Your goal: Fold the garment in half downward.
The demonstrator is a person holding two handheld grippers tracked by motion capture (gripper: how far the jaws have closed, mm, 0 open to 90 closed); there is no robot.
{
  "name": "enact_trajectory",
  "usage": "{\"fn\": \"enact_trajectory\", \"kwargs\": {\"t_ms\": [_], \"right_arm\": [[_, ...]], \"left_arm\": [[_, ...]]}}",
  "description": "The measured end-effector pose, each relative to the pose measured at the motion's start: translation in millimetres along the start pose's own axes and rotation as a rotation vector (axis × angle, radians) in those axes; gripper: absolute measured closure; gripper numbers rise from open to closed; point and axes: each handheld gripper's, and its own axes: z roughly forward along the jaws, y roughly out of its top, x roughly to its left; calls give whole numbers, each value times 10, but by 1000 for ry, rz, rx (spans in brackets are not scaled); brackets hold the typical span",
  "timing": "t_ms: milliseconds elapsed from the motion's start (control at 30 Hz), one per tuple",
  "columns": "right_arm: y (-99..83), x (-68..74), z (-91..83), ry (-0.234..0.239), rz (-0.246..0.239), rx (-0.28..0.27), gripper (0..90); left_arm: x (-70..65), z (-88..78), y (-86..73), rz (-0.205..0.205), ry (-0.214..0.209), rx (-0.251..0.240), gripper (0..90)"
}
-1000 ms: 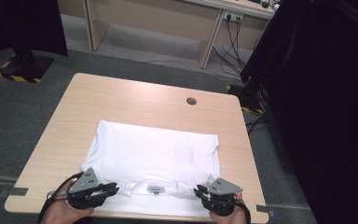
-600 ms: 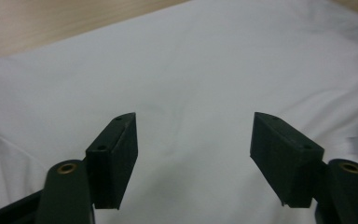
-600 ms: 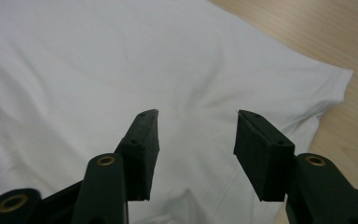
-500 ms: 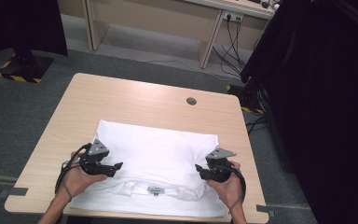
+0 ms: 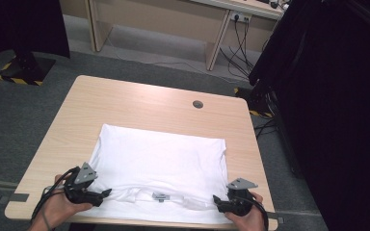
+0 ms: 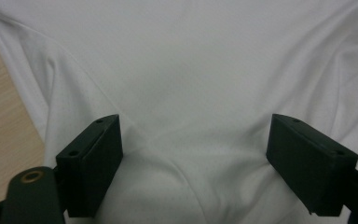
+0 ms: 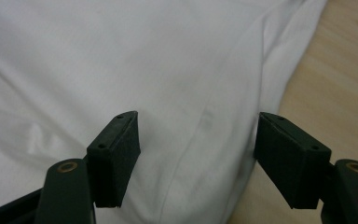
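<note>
A white T-shirt [image 5: 159,159] lies flat on the wooden table [image 5: 139,103], its collar and label [image 5: 160,196] toward the near edge. My left gripper [image 5: 107,193] sits at the shirt's near left corner, my right gripper [image 5: 217,198] at its near right corner. Both point inward over the cloth. In the left gripper view the left gripper [image 6: 193,123] stands open above smooth white fabric [image 6: 191,60]. The right gripper [image 7: 196,119] is open over the shirt's folded side edge [image 7: 265,65]. Both pairs of jaws have just been opening, with cloth beneath them but not pinched.
A round cable hole [image 5: 197,104] is in the table's far right part. Bare wood runs along the far half and both sides of the shirt. A desk frame [image 5: 217,38] and cables [image 5: 238,45] stand on the grey floor beyond, and a dark curtain [image 5: 327,96] hangs at the right.
Both grippers went forward over the shirt, then drew back toward the near edge. Their jaws, shut a second ago, now stand open, and the cloth lies loose.
</note>
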Motion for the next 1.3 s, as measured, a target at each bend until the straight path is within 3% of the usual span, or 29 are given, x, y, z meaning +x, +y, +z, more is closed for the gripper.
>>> {"fn": "enact_trajectory", "kwargs": {"t_ms": [100,233,300,433,567,733,833,933,1033,1133,1233,1300], "right_arm": [[-69,-8,-98,-9,-1,-4,315],[126,-11,-119,-15,-2,-83,307],[257,9,-44,-9,-16,-99,298],[390,90,168,30,-57,-72,293],[315,133,255,42,-62,-30,281],[170,120,168,36,4,-34,250],[169,127,117,10,1,-49,247],[210,172,101,53,-13,-84,243],[192,215,161,64,-27,-41,233],[117,213,155,82,6,-50,231],[98,207,103,83,4,-28,213],[130,193,81,81,15,-48,205]], "left_arm": [[-14,-38,9,-3,1,-14,180],[-10,27,136,-20,-5,-50,178],[-18,79,164,-16,-15,-39,171],[-46,118,90,4,-15,-20,169],[-25,37,-2,10,6,-16,163],[-30,-46,-101,-2,7,-35,164],[-91,-62,-111,15,-6,-27,155],[-115,-68,-123,18,-5,-24,145],[-122,-78,-142,12,-2,-31,146],[-124,-85,-162,5,-8,-43,146],[-121,-83,-147,-8,-11,-41,141],[-114,-74,-117,-22,-11,-40,127]]}}
